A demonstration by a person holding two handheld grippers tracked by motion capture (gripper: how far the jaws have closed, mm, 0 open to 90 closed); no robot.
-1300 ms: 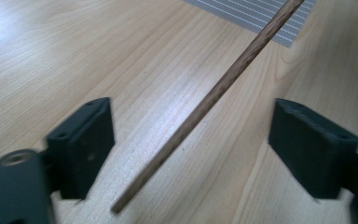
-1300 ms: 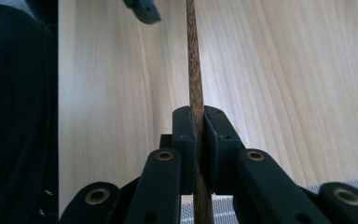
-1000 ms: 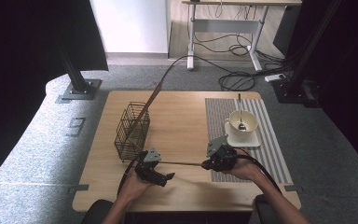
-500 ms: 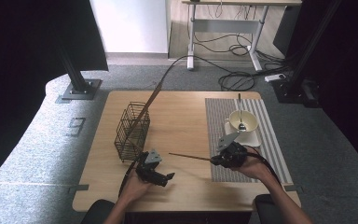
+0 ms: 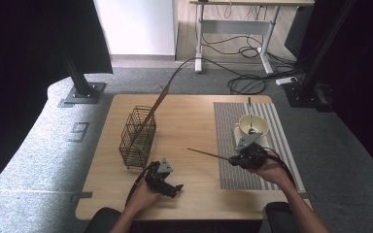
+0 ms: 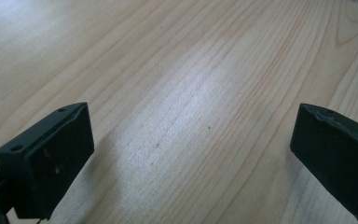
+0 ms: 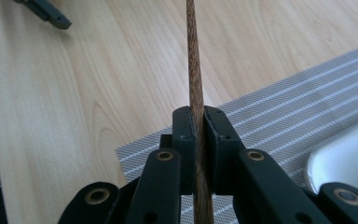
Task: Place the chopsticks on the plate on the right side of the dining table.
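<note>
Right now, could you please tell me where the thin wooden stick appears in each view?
High view: wooden stick right of centre, held by the right tool, pointing left over the table.
Left gripper view: bare table between the open left tool's jaws.
Right gripper view: centre, clamped, running off the top edge.
Shared landmark: the grey striped mat.

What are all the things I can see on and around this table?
Chopstick: one, brown wood, clamped in the right gripper, pointing left over the table.
Wire basket: one, dark, left part of the table.
Cup: one, cream, on the placemat, a spoon standing in it.
Placemat: one, grey striped, right side.
Table: one, light wood.
Left gripper: black, open, low over bare wood.
Right gripper: black, shut on the chopstick.
</note>
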